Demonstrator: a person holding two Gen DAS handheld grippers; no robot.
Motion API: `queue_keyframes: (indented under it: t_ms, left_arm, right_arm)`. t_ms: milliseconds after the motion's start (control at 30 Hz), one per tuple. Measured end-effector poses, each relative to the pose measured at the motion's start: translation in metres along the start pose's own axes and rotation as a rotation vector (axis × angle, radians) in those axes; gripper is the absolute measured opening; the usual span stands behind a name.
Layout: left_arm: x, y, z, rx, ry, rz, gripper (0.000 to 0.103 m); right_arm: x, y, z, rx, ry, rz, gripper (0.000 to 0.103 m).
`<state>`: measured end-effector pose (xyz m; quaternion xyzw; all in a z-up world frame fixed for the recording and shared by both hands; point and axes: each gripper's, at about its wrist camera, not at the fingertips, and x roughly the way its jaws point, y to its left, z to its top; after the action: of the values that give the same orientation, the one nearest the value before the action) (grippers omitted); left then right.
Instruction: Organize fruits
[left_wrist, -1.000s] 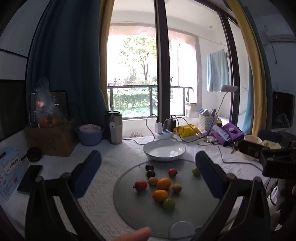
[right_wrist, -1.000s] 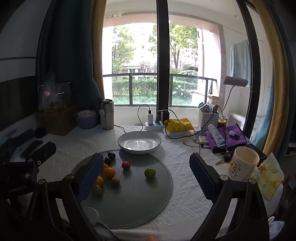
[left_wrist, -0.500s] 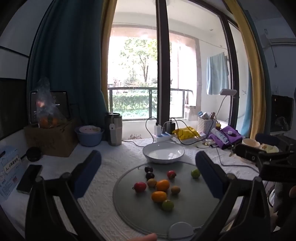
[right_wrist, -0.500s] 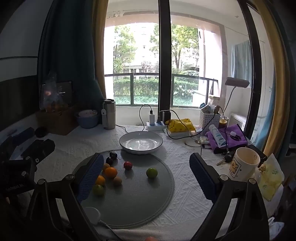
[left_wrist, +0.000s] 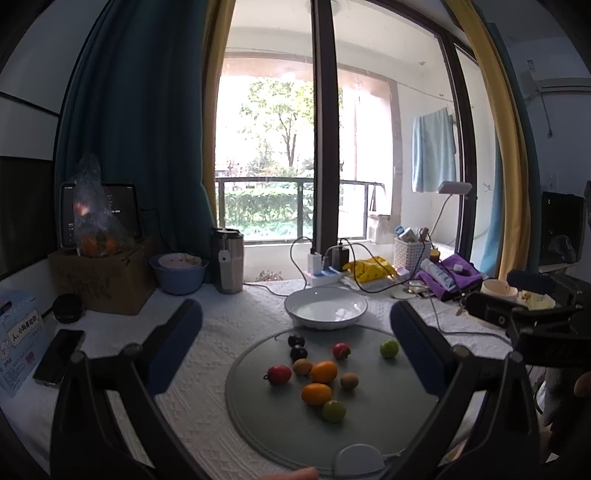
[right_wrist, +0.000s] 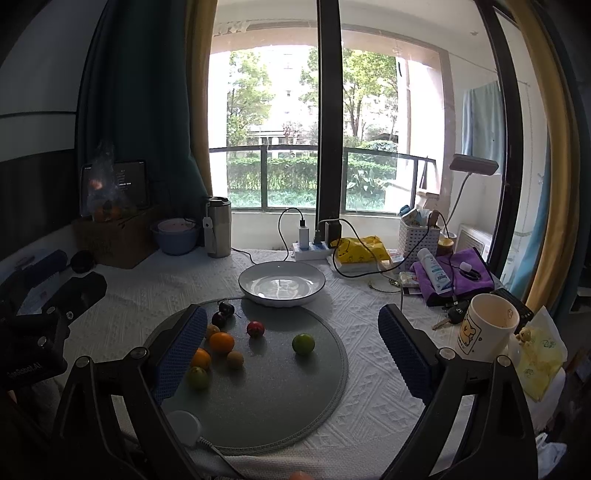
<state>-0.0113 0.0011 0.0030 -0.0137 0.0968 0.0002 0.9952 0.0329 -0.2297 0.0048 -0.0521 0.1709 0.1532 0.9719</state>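
Several small fruits lie on a round grey mat (left_wrist: 369, 417) (right_wrist: 280, 391): two orange ones (left_wrist: 324, 371) (right_wrist: 221, 342), green ones (left_wrist: 389, 348) (right_wrist: 303, 343), red ones (left_wrist: 279, 374) (right_wrist: 255, 328), dark cherries (left_wrist: 296, 340) (right_wrist: 226, 308) and brown ones (left_wrist: 349, 380) (right_wrist: 235, 359). An empty white bowl (left_wrist: 325, 307) (right_wrist: 282, 282) stands just behind the mat. My left gripper (left_wrist: 295, 347) hovers open above the mat's near side, nothing between its blue pads. My right gripper (right_wrist: 291, 350) is open too, over the mat, nothing held.
Around the mat on the white cloth: a phone (left_wrist: 59, 356), a cardboard box (left_wrist: 99, 280), a blue basin (left_wrist: 178, 271), a steel tumbler (left_wrist: 229, 260), a power strip with cables (right_wrist: 312, 249), a mug (right_wrist: 485, 330), purple cloth (right_wrist: 458, 275). A white puck (right_wrist: 183, 424) sits at the mat's near edge.
Both grippers have risen and drawn back slightly, so the mat and fruits sit a little lower and farther in view. Nothing was grasped; the fruits have not moved.
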Motion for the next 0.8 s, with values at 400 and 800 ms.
queue_keyframes:
  t_ms: [400,800]
  left_arm:
    - [-0.0014,-0.0006,0.0019,0.000,0.001,-0.005,0.103]
    - [-0.0014,-0.0011,0.0036,-0.002,0.001,-0.008,0.103]
  right_arm:
    - [-0.0028,0.0000,-0.0002,-0.003,-0.003,0.003,0.096]
    - [-0.0022,0.0006,0.0007,-0.004,-0.003,0.004,0.096]
